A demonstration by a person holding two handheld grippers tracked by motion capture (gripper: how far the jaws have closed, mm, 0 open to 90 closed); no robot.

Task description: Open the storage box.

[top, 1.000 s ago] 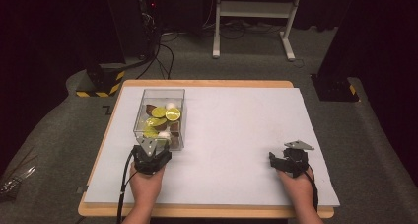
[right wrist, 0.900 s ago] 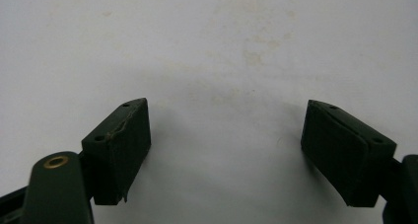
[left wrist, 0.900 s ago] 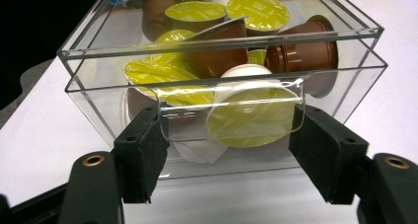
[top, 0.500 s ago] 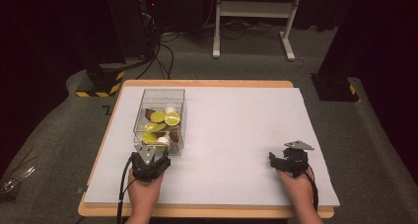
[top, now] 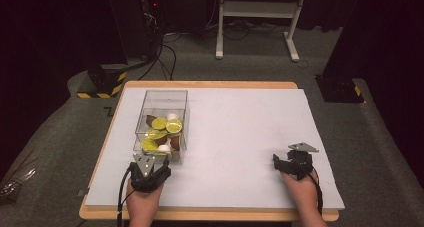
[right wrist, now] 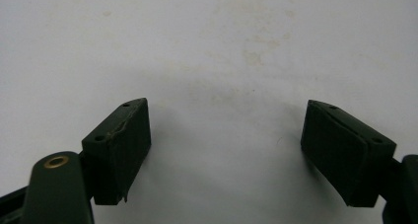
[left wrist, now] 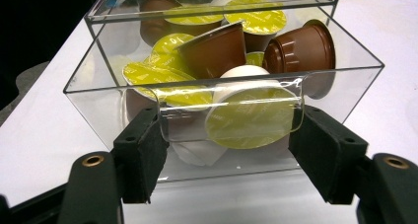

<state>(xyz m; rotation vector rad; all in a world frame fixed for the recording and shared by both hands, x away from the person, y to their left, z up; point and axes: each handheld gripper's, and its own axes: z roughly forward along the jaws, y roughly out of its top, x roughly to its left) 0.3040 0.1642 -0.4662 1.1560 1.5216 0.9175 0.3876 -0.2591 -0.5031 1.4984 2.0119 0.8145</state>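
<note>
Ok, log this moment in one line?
left gripper: open, jaws either side of box front tab, contact unclear | right gripper: open, empty, over white mat | box: capsules inside

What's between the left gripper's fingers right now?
In the left gripper view, the clear tab on the near wall of the capsule box sits between the left gripper fingers, which stand open, not pressing it.

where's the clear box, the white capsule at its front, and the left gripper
clear box [top: 161,93]: high view, far rim.
white capsule [left wrist: 249,76]: left gripper view, its rounded top.
left gripper [left wrist: 226,145]: left gripper view, midway between its open jaws.
</note>
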